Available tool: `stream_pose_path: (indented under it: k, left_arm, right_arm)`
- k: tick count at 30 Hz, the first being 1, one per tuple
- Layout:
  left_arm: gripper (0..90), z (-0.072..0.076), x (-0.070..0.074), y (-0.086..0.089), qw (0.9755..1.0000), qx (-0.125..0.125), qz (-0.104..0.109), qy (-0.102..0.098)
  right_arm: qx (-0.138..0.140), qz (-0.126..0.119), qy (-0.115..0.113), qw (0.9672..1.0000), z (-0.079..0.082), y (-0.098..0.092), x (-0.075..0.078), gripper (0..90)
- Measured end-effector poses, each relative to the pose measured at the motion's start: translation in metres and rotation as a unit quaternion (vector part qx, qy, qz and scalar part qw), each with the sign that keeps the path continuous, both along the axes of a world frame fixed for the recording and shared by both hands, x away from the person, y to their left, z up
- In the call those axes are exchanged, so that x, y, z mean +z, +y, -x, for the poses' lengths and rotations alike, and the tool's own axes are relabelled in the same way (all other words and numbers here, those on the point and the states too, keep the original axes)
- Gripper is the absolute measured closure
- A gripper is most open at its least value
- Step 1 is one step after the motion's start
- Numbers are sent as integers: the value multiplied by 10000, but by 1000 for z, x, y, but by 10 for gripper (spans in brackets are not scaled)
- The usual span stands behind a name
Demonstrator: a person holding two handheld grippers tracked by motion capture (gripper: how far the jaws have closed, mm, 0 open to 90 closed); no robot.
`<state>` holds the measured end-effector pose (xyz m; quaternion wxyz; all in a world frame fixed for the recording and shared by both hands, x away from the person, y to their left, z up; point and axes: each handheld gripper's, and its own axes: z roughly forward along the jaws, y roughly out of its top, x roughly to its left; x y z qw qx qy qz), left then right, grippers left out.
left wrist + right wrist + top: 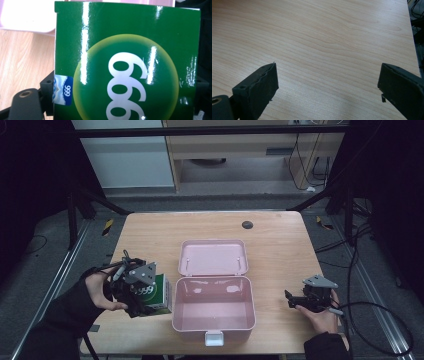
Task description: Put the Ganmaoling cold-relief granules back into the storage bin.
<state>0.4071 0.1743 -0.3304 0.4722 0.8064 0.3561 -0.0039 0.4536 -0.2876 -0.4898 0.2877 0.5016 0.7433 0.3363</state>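
Left hand-held gripper [150,296] clamps green box [159,292], just left of open pink case [214,317]. Judgement: keep box level, clear case wall before lowering. Right hand-held gripper [325,82] wide, nothing held.

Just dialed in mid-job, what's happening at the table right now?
The person's left gripper is clamped on a green box printed with 999, holding it just left of the open pink case, whose lid lies flat behind it and whose tray looks empty. The right gripper sits over bare tabletop to the right of the case, jaws open with nothing between them. Nothing is in the case yet; the box seems the likely first item.
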Motion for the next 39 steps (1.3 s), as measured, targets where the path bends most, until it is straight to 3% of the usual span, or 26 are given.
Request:
stream_pose_path:
  k: [14,29,39]
  left_arm:
    - [145,-6,8,-22,9997,-218,-41,-52]
    - [145,-11,4,-51,9996,-257,48,77]
    - [144,-13,1,-67,9990,-430,33,72]
  right_arm:
    - [13,8,1,10000,0,0,0,35]
    - [17,6,-13,10000,0,-1,-1,35]
    - [27,3,-20,10000,0,-1,-1,35]
